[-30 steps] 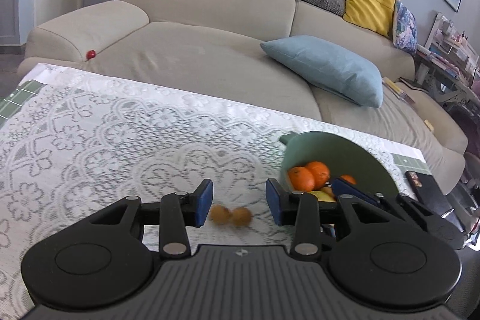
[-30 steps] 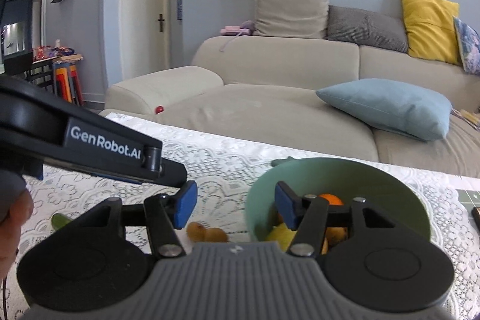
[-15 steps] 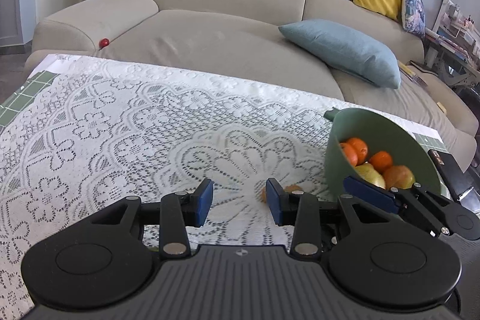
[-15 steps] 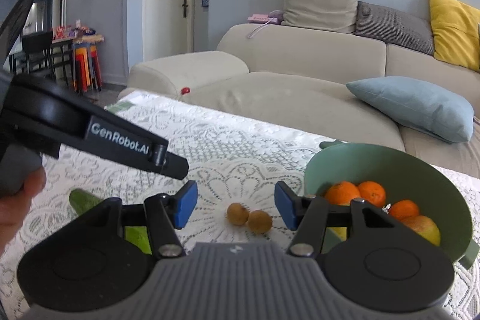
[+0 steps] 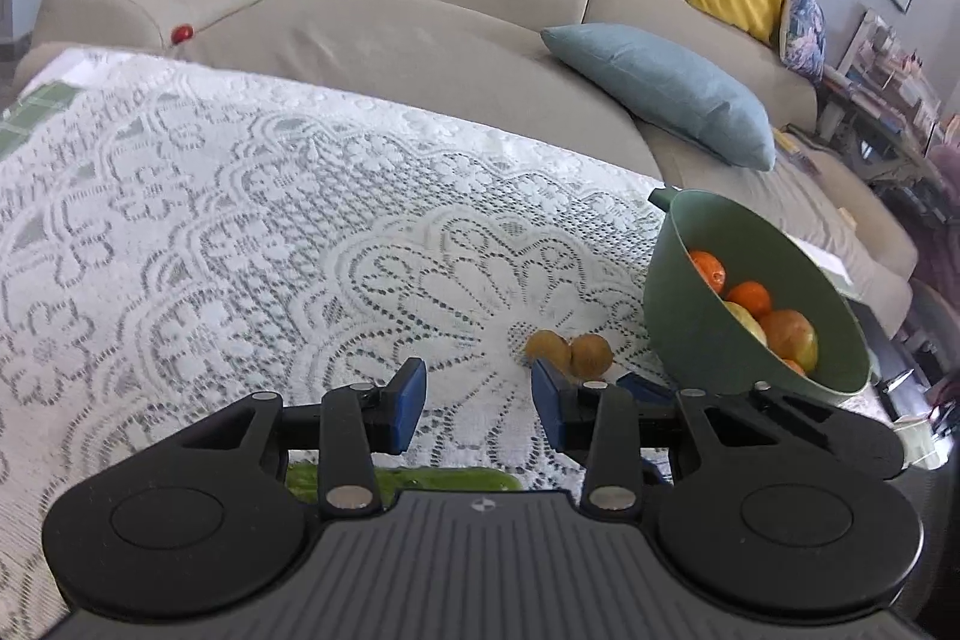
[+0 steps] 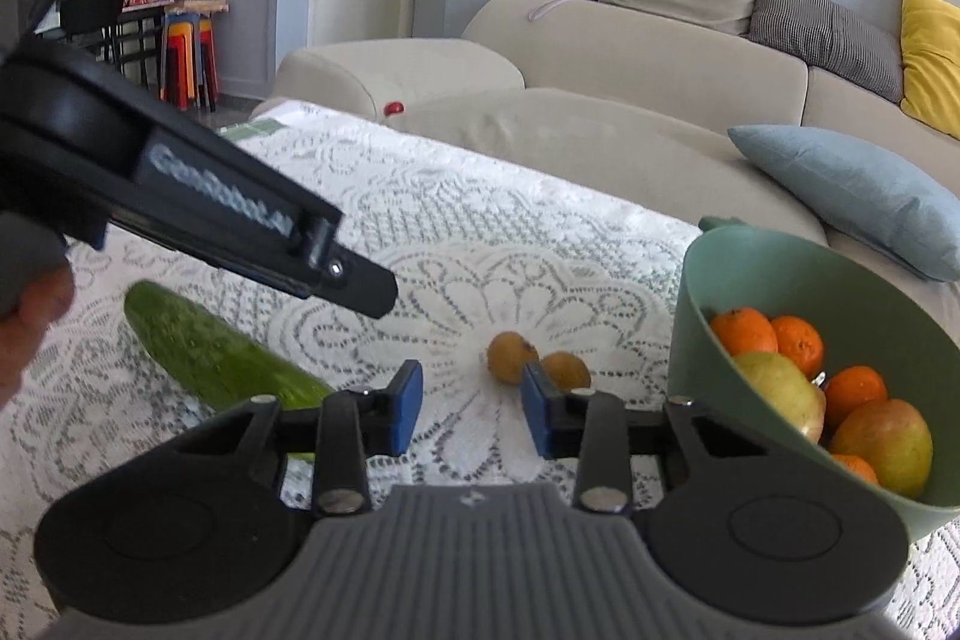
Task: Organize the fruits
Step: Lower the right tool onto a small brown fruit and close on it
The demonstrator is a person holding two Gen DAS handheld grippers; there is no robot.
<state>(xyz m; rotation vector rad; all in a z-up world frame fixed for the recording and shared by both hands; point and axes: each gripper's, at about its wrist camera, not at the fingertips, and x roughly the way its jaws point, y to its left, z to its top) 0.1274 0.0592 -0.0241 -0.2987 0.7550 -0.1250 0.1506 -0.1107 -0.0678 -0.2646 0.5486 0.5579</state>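
Observation:
Two small brown fruits [image 5: 570,351] [image 6: 534,363] lie side by side on the lace cloth, left of a green bowl [image 5: 678,304] [image 6: 690,340] holding oranges [image 6: 762,331] and yellow-red fruit [image 6: 888,439]. A cucumber [image 6: 210,358] lies to the left; in the left wrist view it shows under the gripper [image 5: 420,478]. My left gripper [image 5: 478,412] hovers open and empty, just short of the brown fruits. My right gripper [image 6: 471,409] is closing with nothing between its blue pads, the fruits just beyond its right pad. The left gripper [image 6: 360,289] crosses the right wrist view's upper left.
A beige sofa [image 5: 420,28] with a blue cushion [image 5: 660,88] runs behind the table's far edge. A small red ball [image 5: 182,33] rests on the sofa. A person's hand [image 6: 27,334] shows at the left edge. Stools [image 6: 186,58] stand far left.
Both grippers have sunk toward the table and come closer to the brown fruits. The right gripper's jaws have narrowed. The cucumber has come into view in both views.

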